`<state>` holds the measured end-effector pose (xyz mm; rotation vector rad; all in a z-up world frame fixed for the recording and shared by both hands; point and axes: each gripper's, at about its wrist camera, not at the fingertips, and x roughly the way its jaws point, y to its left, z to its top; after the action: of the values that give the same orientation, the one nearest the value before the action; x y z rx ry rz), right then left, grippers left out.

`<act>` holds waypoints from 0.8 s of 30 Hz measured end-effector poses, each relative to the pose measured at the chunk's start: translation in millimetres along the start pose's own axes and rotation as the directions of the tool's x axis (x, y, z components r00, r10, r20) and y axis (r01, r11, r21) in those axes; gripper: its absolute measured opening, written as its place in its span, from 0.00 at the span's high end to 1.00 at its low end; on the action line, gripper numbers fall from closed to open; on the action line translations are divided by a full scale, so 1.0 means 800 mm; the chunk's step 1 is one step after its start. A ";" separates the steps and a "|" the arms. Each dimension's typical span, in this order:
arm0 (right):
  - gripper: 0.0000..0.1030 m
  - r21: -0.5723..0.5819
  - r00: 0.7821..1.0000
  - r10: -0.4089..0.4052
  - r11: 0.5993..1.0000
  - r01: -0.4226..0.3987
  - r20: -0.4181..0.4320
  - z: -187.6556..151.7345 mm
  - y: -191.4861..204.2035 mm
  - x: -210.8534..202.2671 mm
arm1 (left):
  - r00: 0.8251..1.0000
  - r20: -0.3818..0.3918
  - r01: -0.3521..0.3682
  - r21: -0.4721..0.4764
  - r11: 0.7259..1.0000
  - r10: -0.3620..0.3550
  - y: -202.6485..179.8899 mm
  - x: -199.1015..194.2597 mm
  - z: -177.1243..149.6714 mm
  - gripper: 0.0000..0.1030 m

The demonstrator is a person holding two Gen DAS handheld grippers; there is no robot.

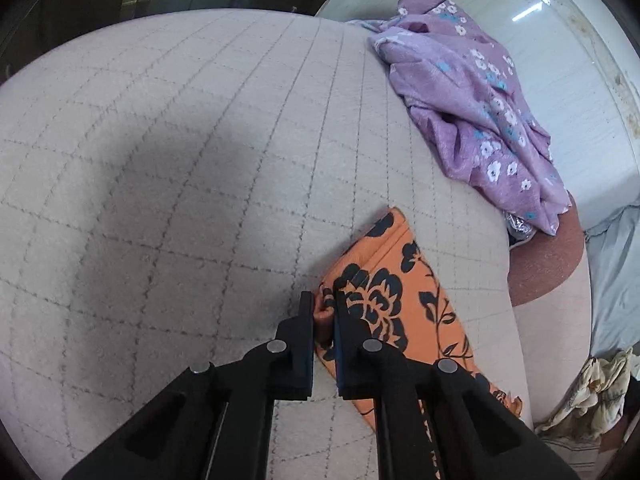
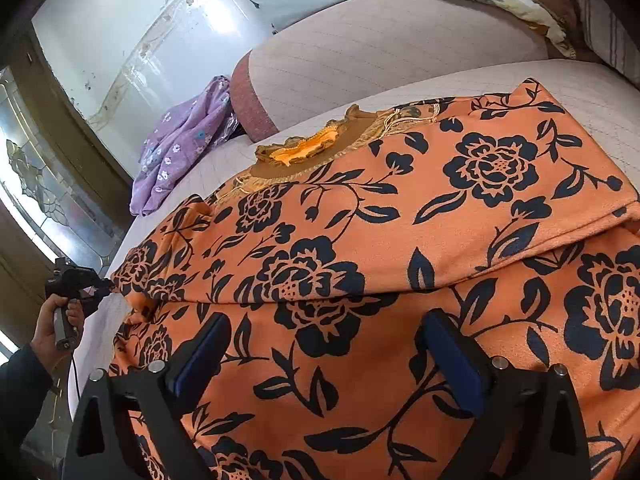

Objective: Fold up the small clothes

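My left gripper (image 1: 323, 312) pinches the orange floral garment's (image 2: 360, 240) left edge; my right gripper (image 2: 324, 340) hovers spread above it.

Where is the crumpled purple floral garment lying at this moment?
The crumpled purple floral garment lies at the quilted beige cushion's far right edge in the left wrist view, beyond the orange black-flowered garment; the right wrist view shows it far left.
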<state>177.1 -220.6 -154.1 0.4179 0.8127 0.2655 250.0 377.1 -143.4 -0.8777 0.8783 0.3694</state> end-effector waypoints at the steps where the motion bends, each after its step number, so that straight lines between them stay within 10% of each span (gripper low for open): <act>1: 0.04 0.000 1.000 0.000 1.000 0.000 0.000 0.000 0.000 0.000 | 0.999 0.034 -0.018 0.040 0.999 0.017 -0.012 -0.012 0.000 0.93; 5: 0.04 0.000 1.000 0.002 1.000 -0.002 0.001 0.001 0.001 0.000 | 0.980 0.200 -0.033 0.216 0.976 -0.011 -0.079 -0.087 0.001 0.93; 11: 0.04 0.006 1.000 0.010 1.000 -0.010 0.006 0.000 0.000 0.000 | 0.890 0.373 0.038 0.515 0.856 -0.264 -0.239 -0.258 -0.024 0.93; 15: 0.04 0.014 1.000 0.021 1.000 -0.021 0.012 0.000 -0.002 0.000 | 0.859 0.323 0.095 0.661 0.744 -0.397 -0.332 -0.311 -0.081 0.93; 24: 0.05 0.049 0.997 0.071 0.996 -0.072 0.035 0.000 -0.010 -0.007 | 0.865 -0.015 0.279 0.845 0.456 -0.501 -0.503 -0.276 -0.306 0.93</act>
<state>174.3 -230.0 -154.6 0.4979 0.7741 0.3043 235.9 -47.9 156.0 -0.0944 0.4815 -0.3682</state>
